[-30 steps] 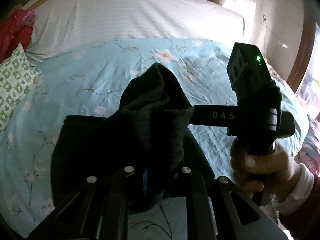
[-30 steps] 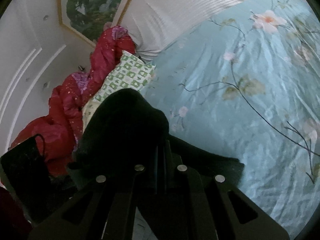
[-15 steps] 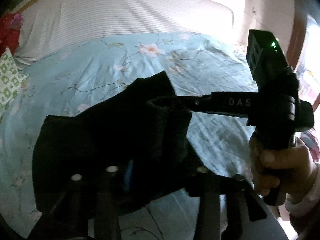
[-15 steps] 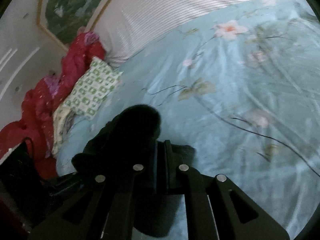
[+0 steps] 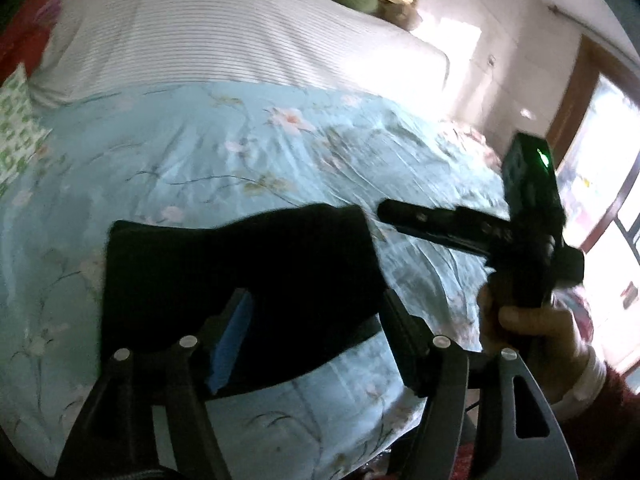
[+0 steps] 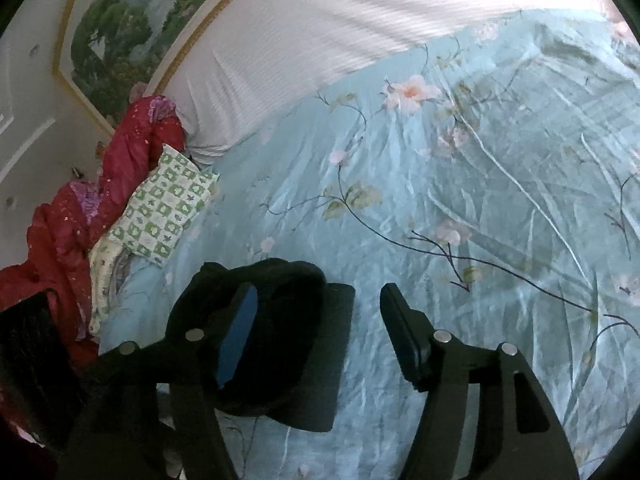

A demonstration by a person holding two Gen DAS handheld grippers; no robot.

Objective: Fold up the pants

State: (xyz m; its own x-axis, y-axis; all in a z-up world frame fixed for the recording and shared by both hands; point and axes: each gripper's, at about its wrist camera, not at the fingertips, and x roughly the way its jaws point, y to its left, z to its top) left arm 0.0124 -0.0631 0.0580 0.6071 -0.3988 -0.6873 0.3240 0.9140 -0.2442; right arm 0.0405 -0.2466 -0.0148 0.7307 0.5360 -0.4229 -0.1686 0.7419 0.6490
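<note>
The black pants (image 5: 240,280) lie folded in a compact rectangle on the light blue floral bedspread (image 5: 224,160). My left gripper (image 5: 316,312) is open just above the pants, with nothing between its blue-padded fingers (image 5: 234,336). My right gripper (image 6: 316,312) is open and empty over the right edge of the pants (image 6: 280,340). In the left wrist view the right gripper (image 5: 400,212) is held by a hand at the right, just off the pants' right edge.
A white striped sheet (image 5: 224,36) covers the far part of the bed. A green-and-white checked pillow (image 6: 164,208) and red clothing (image 6: 80,216) lie at the bed's left side. A framed painting (image 6: 132,12) hangs on the wall. A bright window (image 5: 600,200) is at the right.
Both grippers were shut on the bunched pants and holding them up. They lowered the cloth onto the bed and opened. The pants now lie flat, and the right gripper has drawn back to the right.
</note>
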